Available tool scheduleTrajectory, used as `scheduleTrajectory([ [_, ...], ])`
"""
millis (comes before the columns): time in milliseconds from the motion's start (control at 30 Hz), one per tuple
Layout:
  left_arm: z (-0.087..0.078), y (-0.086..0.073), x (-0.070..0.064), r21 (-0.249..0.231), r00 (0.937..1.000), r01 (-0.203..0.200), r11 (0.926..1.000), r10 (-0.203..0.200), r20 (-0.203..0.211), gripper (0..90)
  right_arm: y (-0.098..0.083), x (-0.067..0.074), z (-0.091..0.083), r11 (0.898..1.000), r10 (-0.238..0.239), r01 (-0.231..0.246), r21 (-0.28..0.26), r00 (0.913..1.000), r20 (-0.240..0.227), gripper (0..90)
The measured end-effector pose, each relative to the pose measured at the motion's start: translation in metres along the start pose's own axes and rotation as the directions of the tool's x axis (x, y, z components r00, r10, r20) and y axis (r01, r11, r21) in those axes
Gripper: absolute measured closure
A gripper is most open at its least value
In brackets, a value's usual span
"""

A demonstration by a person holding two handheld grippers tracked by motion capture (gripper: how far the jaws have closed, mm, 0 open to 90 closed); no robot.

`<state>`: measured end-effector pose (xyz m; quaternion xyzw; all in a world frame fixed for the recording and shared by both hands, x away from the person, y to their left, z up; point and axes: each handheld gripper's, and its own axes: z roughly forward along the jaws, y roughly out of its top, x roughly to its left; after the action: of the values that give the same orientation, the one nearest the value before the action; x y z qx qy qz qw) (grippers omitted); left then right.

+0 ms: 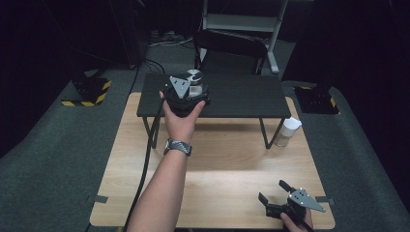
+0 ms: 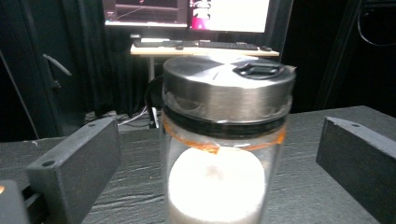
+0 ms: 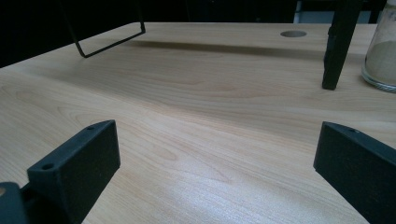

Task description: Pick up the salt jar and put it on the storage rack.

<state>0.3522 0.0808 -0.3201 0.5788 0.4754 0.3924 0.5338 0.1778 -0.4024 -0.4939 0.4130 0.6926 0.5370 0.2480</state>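
Observation:
A glass jar (image 2: 224,154) with a steel lid (image 2: 229,86) and white powder inside stands on the small black shelf (image 1: 241,96); its lid (image 1: 195,77) shows past my left hand. My left gripper (image 2: 219,163) is open, with one jaw on each side of the jar and a gap on both sides. A second jar (image 1: 288,132) with a white lid stands on the wooden table (image 1: 217,169) by the shelf's right leg; its glass base (image 3: 382,58) is at the far right of the right gripper view. My right gripper (image 1: 275,192) rests open near the table's front right corner, holding nothing.
The black shelf stands on thin legs (image 3: 337,44) over the table's far half. A black chair (image 1: 229,50) is behind the table. A round hole (image 3: 293,33) is in the tabletop. A monitor and keyboard (image 2: 196,44) sit beyond the shelf.

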Motion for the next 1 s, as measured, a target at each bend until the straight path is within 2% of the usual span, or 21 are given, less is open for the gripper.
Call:
scheduleTrajectory([
  [500,-0.030,-0.004,0.006,-0.043,0.9992,-0.006,0.9991,0.007,0.039,0.5,0.000,0.001,0.000,1.000,-0.008,0.008,0.002,1.0000,0.003,0.4],
  [1000,-0.072,-0.015,0.024,-0.105,0.9980,-0.014,0.9943,0.020,0.060,0.5,0.001,0.003,0.000,1.000,-0.023,0.023,0.006,0.9997,0.004,0.4],
])
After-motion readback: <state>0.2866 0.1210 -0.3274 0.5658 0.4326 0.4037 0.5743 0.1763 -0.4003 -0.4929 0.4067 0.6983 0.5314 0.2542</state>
